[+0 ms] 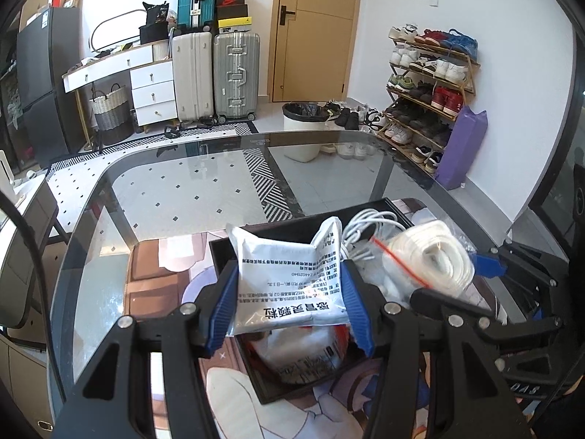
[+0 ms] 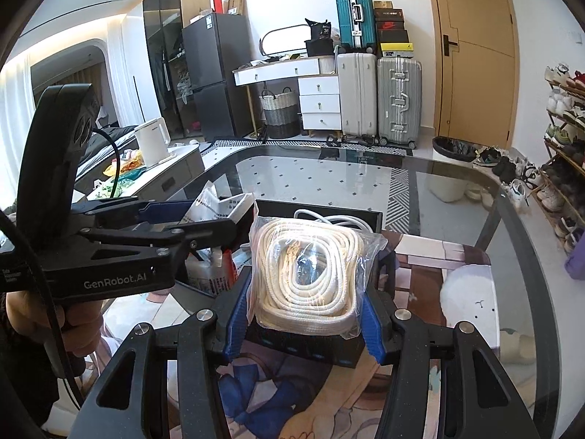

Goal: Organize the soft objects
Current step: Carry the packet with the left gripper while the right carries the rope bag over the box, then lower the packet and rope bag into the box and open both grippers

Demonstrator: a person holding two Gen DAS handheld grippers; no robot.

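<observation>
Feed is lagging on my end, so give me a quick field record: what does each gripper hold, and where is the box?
left gripper: shut on white printed pouch
right gripper: shut on bagged white rope coil
black box: on the glass table, under both grippers
inside box: white cable, other packets
both items: held above the box, not yet set down

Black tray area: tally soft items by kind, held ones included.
White printed pouch, in the left gripper: 1
Bagged white rope coil, in the right gripper: 1
Loose white cable, in the black tray: 1
Other packets lower in the tray: cannot count
Total countable: 3
</observation>
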